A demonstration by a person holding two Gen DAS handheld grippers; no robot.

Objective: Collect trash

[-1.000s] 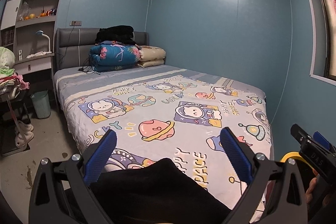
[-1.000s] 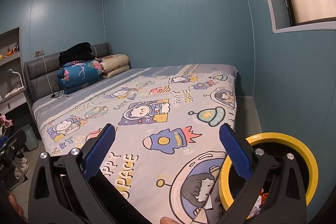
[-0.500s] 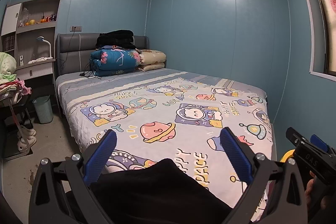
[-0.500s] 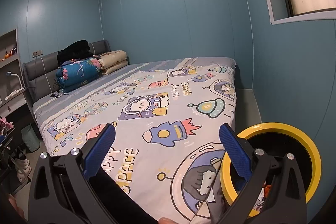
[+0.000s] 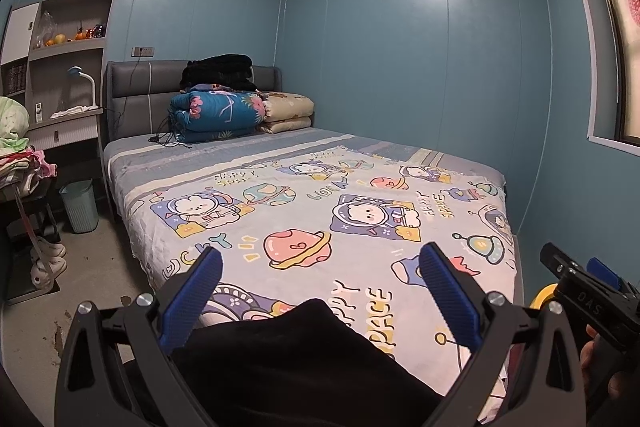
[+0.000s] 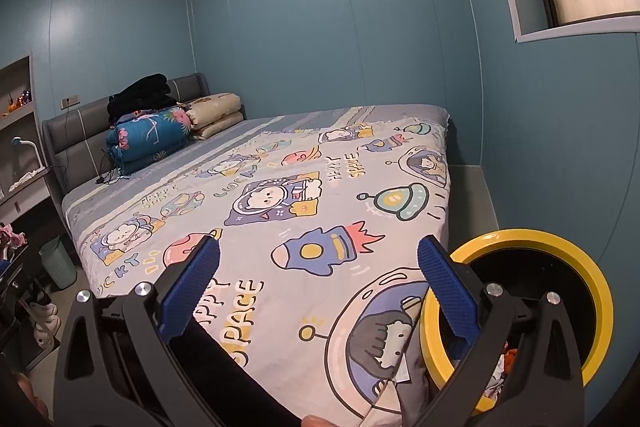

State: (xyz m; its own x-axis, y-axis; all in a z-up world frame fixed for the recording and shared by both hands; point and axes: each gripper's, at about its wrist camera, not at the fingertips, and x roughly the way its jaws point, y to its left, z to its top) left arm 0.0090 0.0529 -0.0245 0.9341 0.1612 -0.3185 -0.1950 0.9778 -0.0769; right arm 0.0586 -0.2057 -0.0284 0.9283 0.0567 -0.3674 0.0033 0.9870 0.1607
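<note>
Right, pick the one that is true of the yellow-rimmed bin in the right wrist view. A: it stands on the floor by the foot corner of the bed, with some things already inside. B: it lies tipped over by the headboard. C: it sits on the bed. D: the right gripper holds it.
A: the yellow-rimmed bin stands beside the bed's foot corner, with scraps visible inside.

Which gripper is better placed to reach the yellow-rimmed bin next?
Right. The right gripper, open and empty, has the yellow-rimmed black bin directly beside its fingers; the left gripper faces the bed.
</note>
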